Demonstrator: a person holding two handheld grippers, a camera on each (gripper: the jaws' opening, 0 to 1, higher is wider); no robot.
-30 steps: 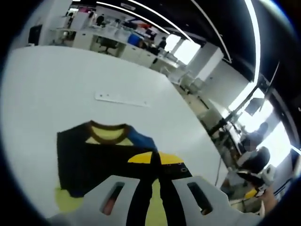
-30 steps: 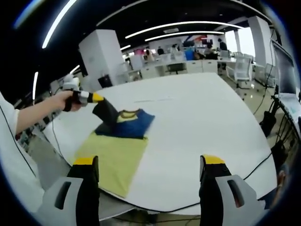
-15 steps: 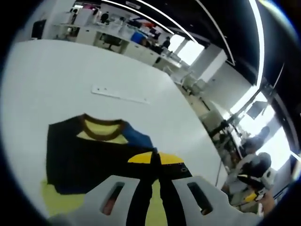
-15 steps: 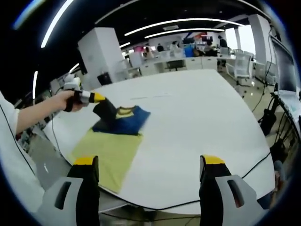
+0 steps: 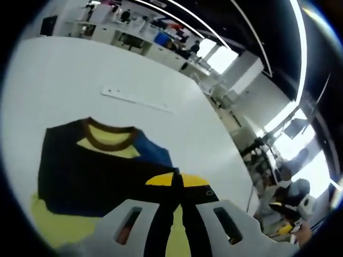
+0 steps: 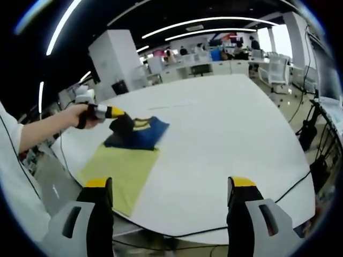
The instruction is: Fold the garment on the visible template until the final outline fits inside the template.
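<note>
A dark navy garment [image 5: 86,171] with a brown collar, a yellow neck panel and a blue part lies on the white table [image 5: 64,80]. It rests over the far end of a yellow template [image 5: 53,227]. My left gripper [image 5: 177,184] is shut on a raised fold of the dark fabric. In the right gripper view a hand holds the left gripper [image 6: 113,113] at the garment [image 6: 142,134], with the yellow template [image 6: 115,171] reaching toward the near table edge. My right gripper [image 6: 170,184] hangs open over the table edge, well away from the cloth, with nothing between its jaws.
A thin pale strip [image 5: 136,99] lies on the table beyond the garment. The table's curved edge [image 6: 214,231] runs close below my right gripper. Office desks and chairs [image 6: 214,64] stand behind the table. A sleeve and forearm [image 6: 32,136] reach in from the left.
The left gripper has carried the pinched fold a little lower and closer over the garment. The right gripper has stayed open and in place.
</note>
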